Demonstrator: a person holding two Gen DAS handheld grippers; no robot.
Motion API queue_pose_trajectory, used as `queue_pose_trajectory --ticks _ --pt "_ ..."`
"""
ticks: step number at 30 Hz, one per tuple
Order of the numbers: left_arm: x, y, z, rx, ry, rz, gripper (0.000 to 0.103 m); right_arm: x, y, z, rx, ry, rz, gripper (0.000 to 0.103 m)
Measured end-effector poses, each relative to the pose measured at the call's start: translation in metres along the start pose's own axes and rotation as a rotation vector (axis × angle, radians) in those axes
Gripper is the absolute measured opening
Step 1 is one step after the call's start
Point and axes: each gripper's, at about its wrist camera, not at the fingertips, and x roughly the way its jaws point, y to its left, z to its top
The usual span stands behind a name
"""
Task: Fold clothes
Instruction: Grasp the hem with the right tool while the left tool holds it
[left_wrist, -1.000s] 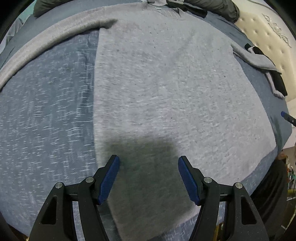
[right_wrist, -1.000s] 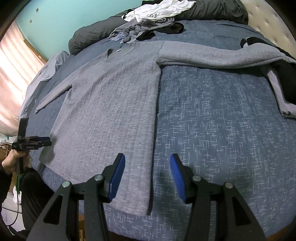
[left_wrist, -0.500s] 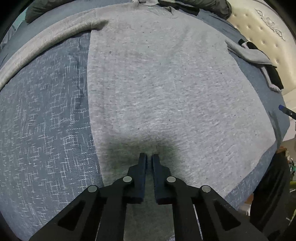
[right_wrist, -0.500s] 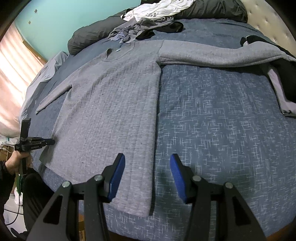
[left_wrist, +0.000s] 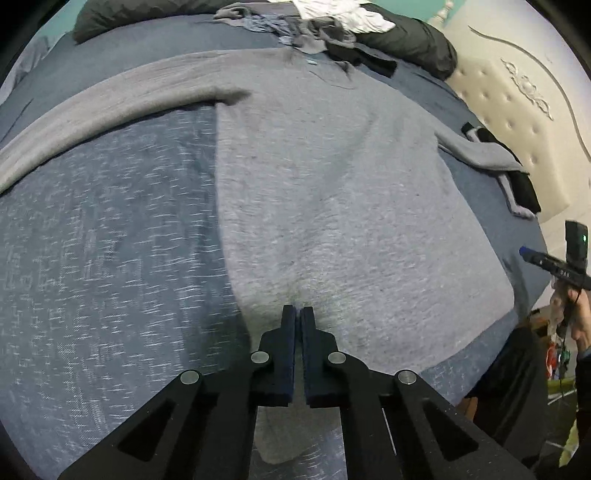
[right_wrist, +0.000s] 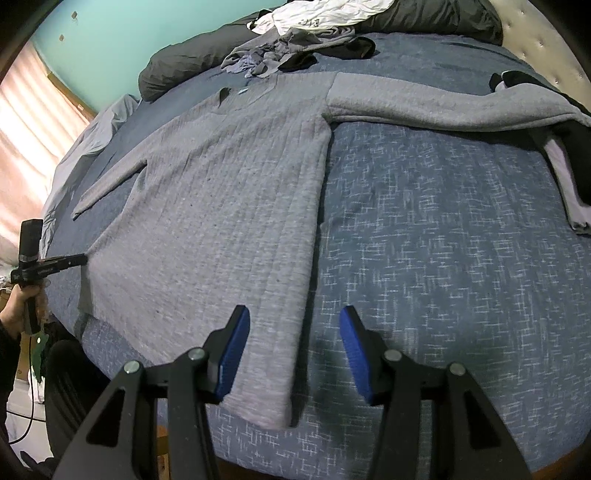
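- My left gripper (left_wrist: 298, 314) pinches the hem of the grey knit long-sleeved sweater (left_wrist: 332, 192).
- My right gripper (right_wrist: 293, 339) hangs open over its corner.
- No writing I can read.

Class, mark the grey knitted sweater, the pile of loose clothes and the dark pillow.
grey knitted sweater (right_wrist: 229, 206): right wrist view, middle of its body.
pile of loose clothes (right_wrist: 291, 55): right wrist view, grey crumpled garment.
dark pillow (right_wrist: 177, 70): right wrist view, its side.

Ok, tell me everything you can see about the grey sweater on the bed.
The grey sweater is a long-sleeved knit, ribbed and lightly speckled. It lies flat on the blue bedspread with both sleeves spread out; one sleeve end rests on dark clothes. The left gripper is shut on its hem, and the right gripper is open over its bottom corner.
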Motion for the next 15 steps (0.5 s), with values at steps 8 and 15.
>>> queue_pose_trajectory --ticks 8,15 --pt "-0.016 0.007 -0.001 -0.026 -0.039 0.008 0.003 0.014 0.008 -0.002 -0.015 0.051 0.004 0.051" --pt "-0.027 0.016 -0.009 -0.042 -0.046 0.021 0.003 0.032 0.004 -0.005 0.029 0.11 0.032 0.057"
